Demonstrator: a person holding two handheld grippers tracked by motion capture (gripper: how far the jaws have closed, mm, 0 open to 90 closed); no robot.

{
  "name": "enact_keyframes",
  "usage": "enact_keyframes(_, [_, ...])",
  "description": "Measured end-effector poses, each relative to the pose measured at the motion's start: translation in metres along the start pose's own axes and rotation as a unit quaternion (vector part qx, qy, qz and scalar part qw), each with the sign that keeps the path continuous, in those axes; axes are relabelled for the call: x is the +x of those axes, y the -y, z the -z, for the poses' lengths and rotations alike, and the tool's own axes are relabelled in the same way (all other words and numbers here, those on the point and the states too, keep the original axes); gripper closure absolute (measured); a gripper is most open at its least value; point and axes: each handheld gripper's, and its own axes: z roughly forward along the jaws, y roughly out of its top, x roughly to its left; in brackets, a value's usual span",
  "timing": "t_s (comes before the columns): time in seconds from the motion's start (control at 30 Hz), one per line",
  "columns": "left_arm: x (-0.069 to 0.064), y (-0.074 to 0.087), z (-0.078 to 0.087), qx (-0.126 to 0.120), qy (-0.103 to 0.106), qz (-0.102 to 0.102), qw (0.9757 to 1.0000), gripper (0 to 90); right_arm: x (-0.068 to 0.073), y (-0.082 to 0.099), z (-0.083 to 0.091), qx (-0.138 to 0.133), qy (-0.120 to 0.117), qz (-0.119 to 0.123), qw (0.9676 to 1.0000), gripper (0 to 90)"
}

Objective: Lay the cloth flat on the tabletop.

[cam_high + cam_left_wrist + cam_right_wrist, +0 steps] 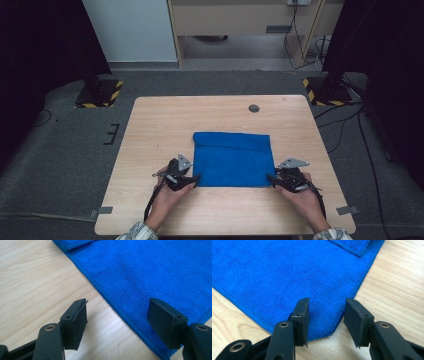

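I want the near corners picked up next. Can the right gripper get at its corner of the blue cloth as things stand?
Probably yes. The right gripper has its jaws open astride the near corner of the blue cloth, which lies flat on the table; nothing lies between them.

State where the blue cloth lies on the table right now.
In the high view the blue cloth lies flat on the wooden table, right of centre toward the near edge, its near corners between the left gripper and the right gripper.
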Motion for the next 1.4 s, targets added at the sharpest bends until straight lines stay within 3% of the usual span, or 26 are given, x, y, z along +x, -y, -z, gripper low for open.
enact_keyframes(0.2, [-0.005,0.011,0.016,0.009,-0.001,-0.012,0.9999,31.2,0.013,0.004,0.006,0.007,-0.012,0.011,0.9998,52.7])
enact_keyframes(0.3, [-0.006,0.016,0.020,0.009,-0.002,-0.001,1.0000,31.2,0.023,0.009,0.013,0.017,-0.021,0.020,0.9994,50.9])
enact_keyframes(0.53, [-0.007,0.022,0.025,0.006,-0.001,0.013,0.9999,31.1,0.029,0.013,0.018,0.022,-0.027,0.030,0.9990,49.6])
enact_keyframes(0.63, [-0.007,0.023,0.026,0.006,-0.001,0.014,0.9999,29.6,0.029,0.013,0.018,0.028,-0.028,0.029,0.9988,42.0])
enact_keyframes(0.73, [-0.003,0.020,0.023,0.009,0.001,0.022,0.9997,15.2,0.029,0.010,0.019,0.015,-0.020,0.032,0.9992,36.0])
enact_keyframes(0.77, [-0.001,0.020,0.024,0.004,0.003,0.025,0.9997,14.8,0.028,0.006,0.021,-0.005,-0.016,0.029,0.9994,34.4])
enact_keyframes(0.83, [0.001,0.017,0.025,-0.009,0.007,0.028,0.9995,13.8,0.027,0.004,0.022,-0.014,-0.013,0.029,0.9994,34.2])
enact_keyframes(0.87, [0.003,0.016,0.027,-0.015,0.008,0.028,0.9995,12.9,0.026,0.000,0.023,-0.029,-0.008,0.030,0.9991,35.3])
enact_keyframes(0.93, [0.006,0.012,0.027,-0.028,0.008,0.032,0.9991,13.2,0.025,-0.001,0.023,-0.034,-0.004,0.035,0.9988,37.2])
enact_keyframes(0.97, [0.009,0.009,0.027,-0.038,0.004,0.031,0.9988,14.6,0.023,-0.005,0.022,-0.046,-0.002,0.037,0.9983,45.4])
enact_keyframes(1.0, [0.009,0.009,0.027,-0.038,0.004,0.031,0.9988,17.3,0.023,-0.005,0.022,-0.046,-0.002,0.037,0.9983,45.4])
enact_keyframes(1.03, [0.011,0.005,0.024,-0.046,-0.001,0.028,0.9986,19.3,0.019,-0.009,0.020,-0.052,-0.002,0.040,0.9978,56.6])
enact_keyframes(1.13, [0.014,0.000,0.021,-0.054,-0.005,0.024,0.9982,21.7,0.016,-0.013,0.015,-0.050,-0.003,0.039,0.9979,64.2])
enact_keyframes(1.2, [0.022,-0.010,0.015,-0.061,-0.005,0.024,0.9979,27.7,0.010,-0.020,0.002,-0.046,0.005,0.044,0.9980,69.7])
enact_keyframes(1.4, [0.036,-0.021,0.000,-0.066,-0.004,0.032,0.9973,39.1,0.000,-0.033,-0.020,-0.046,0.022,0.051,0.9974,65.9])
